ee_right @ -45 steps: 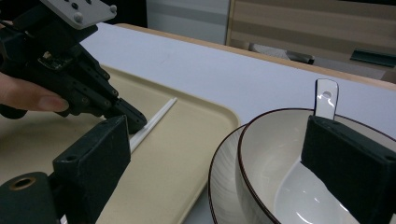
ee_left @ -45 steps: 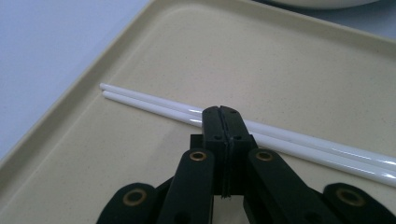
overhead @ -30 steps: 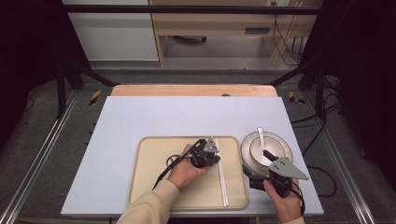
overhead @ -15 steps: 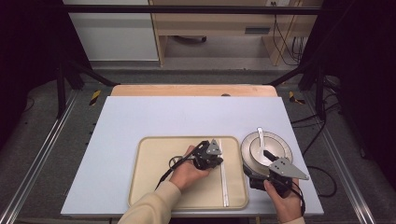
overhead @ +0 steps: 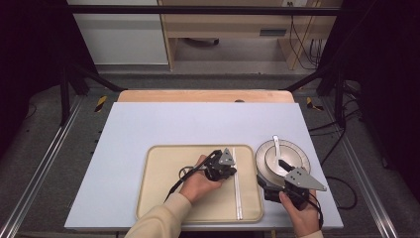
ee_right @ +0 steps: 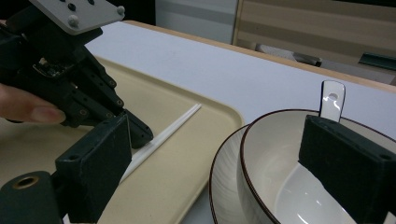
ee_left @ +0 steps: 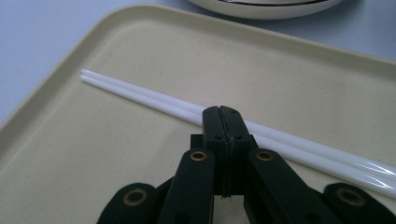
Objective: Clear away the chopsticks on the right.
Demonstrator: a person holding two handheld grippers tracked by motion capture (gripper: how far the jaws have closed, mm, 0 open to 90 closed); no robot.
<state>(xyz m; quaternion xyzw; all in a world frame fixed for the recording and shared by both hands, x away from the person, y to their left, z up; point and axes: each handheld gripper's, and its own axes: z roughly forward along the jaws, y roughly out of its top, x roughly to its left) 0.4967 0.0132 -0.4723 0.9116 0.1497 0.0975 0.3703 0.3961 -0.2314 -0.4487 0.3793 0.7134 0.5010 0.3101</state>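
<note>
Left gripper (ee_left: 223, 109) jaws pressed together, nothing between, tips at chopsticks (ee_left: 140, 95) lying on tray (overhead: 158, 198). Right gripper (ee_right: 224, 154) spread wide over bowl (ee_right: 275, 140). Guess pickup next: needs left jaws opened first.

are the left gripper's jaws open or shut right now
Shut. In the left gripper view the left gripper has both black jaws pressed flat together, nothing between them, tips just at the white chopsticks lying on the tray.
</note>
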